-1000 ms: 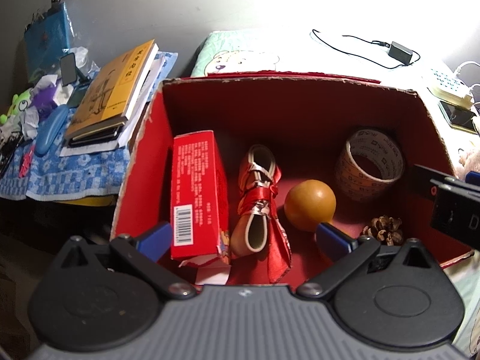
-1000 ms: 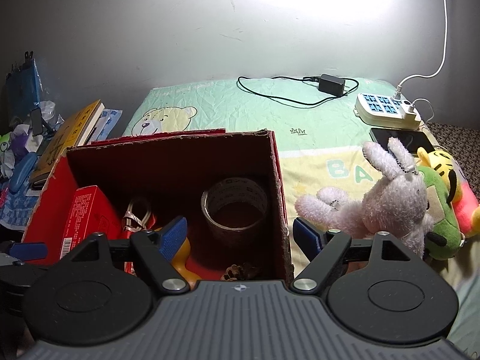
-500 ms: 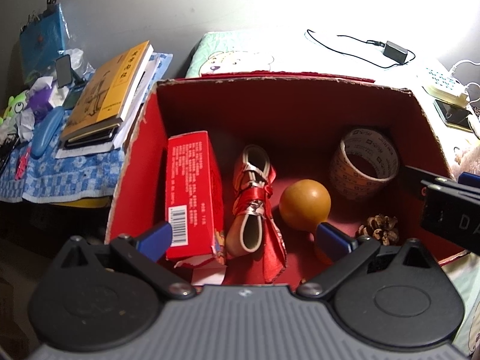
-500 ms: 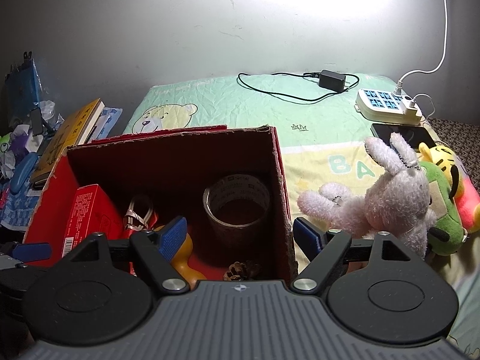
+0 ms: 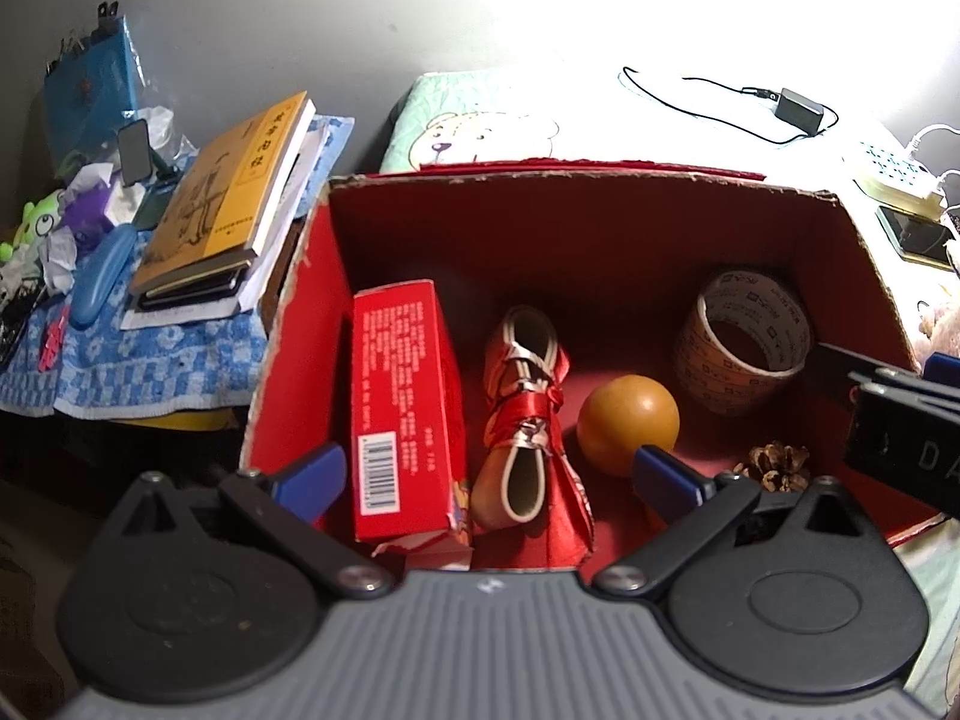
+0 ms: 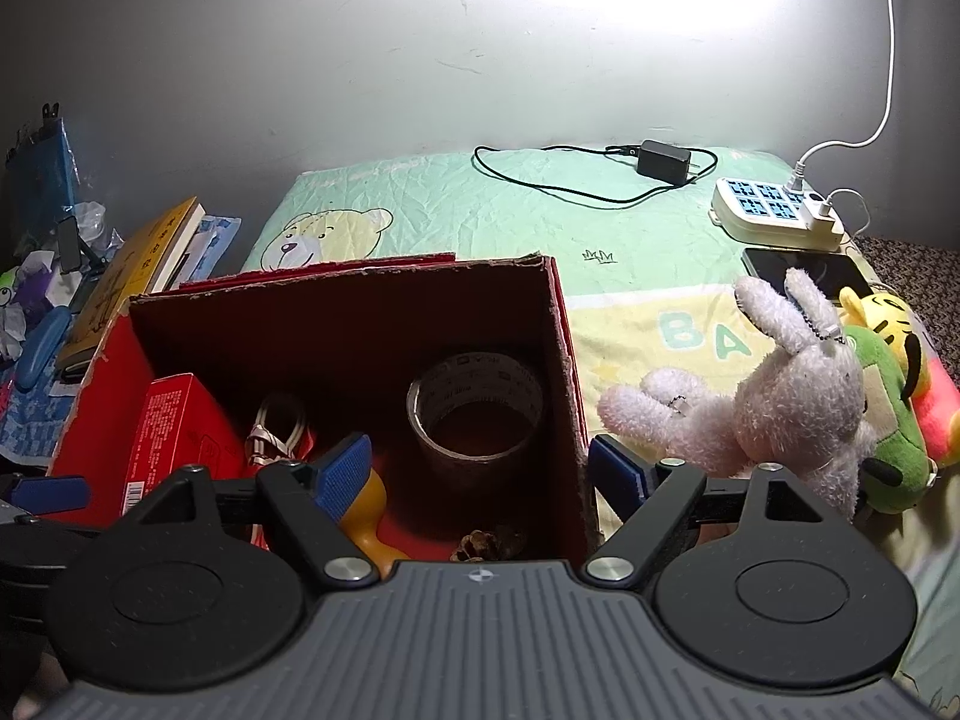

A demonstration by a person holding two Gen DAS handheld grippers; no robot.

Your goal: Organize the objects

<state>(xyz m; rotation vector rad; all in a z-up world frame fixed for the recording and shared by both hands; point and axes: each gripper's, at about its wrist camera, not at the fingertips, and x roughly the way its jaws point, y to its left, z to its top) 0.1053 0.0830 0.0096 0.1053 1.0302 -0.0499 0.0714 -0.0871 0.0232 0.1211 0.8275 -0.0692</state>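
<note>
Mostly packed, I'd say: the red cardboard box on the bed holds a red carton by its left wall, a shiny shoe mid-floor, a smooth orange ball, a tape roll at the right wall, and a spiky pinecone in the near right corner. Left gripper and right gripper both hover spread, holding nothing. Fuzzy bunny and green plush lie outside, beside the box's right wall (likely next).
</note>
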